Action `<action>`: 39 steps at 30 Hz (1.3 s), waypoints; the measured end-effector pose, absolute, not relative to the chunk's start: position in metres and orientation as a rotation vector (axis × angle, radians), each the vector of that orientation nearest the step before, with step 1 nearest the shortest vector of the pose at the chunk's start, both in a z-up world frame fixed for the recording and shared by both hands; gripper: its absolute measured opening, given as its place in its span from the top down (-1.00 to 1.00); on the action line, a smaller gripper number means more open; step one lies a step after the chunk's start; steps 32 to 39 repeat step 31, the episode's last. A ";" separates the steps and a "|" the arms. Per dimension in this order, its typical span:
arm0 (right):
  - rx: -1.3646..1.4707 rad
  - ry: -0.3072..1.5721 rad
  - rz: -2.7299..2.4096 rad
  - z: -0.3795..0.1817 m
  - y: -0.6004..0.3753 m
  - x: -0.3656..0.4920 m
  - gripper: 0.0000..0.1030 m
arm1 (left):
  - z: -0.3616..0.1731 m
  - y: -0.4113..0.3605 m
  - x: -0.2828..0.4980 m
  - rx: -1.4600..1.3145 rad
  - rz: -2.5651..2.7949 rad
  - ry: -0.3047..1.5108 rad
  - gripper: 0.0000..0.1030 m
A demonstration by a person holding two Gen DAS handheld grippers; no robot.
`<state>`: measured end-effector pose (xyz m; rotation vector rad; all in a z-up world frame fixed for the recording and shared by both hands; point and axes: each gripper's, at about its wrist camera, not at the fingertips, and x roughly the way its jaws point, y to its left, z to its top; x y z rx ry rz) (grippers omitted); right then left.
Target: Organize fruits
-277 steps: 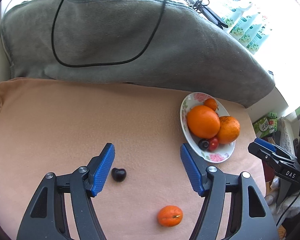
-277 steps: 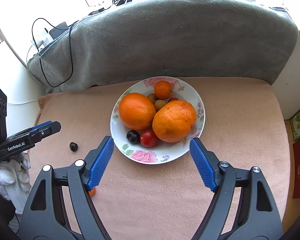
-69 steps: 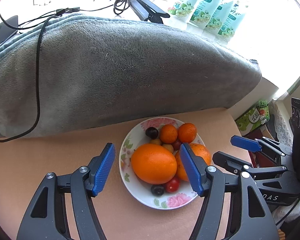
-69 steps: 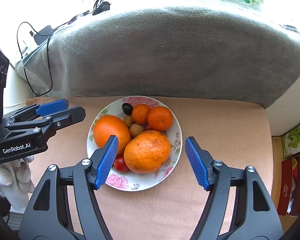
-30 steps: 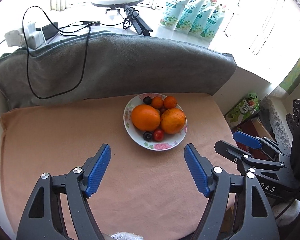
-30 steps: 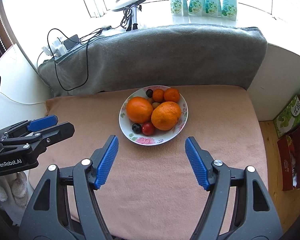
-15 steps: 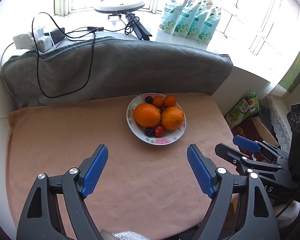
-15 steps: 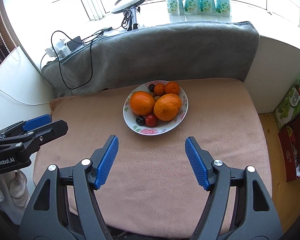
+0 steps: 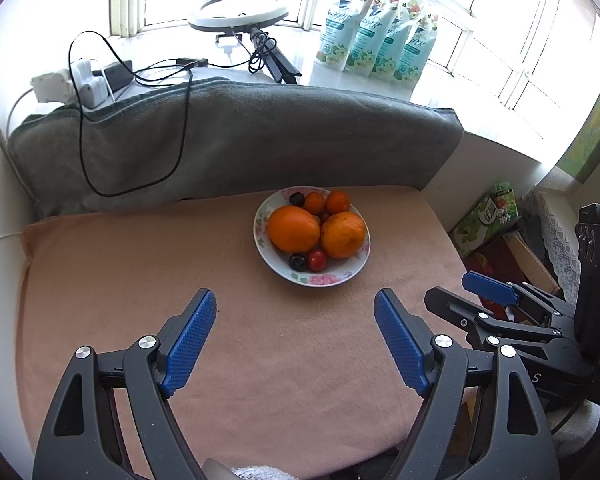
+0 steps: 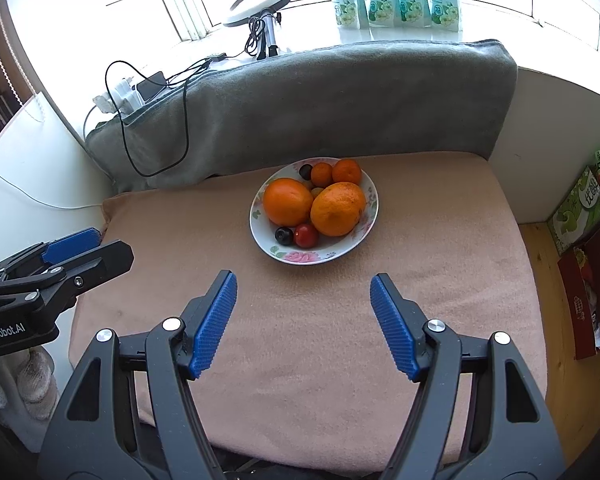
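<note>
Left wrist: your left claw hangs released, empty; all fruit sits in the bowl on the worktop.
Right wrist: your right claw released too; bowl well ahead — keep both clear, nothing left to fetch.

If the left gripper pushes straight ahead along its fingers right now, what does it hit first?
Probably the bare pink blanket; the open left gripper aims short of the fruit plate, though depth is unclear.
</note>
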<state>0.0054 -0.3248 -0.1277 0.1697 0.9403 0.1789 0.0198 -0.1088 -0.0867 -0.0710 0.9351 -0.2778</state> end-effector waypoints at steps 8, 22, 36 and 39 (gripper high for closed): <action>0.177 0.947 0.179 -0.130 -0.325 0.003 -0.40 | -0.085 -0.110 0.016 -0.065 -0.276 0.930 -0.58; 0.192 0.972 0.179 -0.136 -0.329 0.006 -0.40 | -0.087 -0.111 0.017 -0.061 -0.276 0.929 -0.58; 0.206 0.989 0.174 -0.142 -0.333 0.011 -0.40 | -0.090 -0.110 0.022 -0.062 -0.268 0.939 -0.58; 0.206 0.989 0.174 -0.142 -0.333 0.011 -0.40 | -0.090 -0.110 0.022 -0.062 -0.268 0.939 -0.58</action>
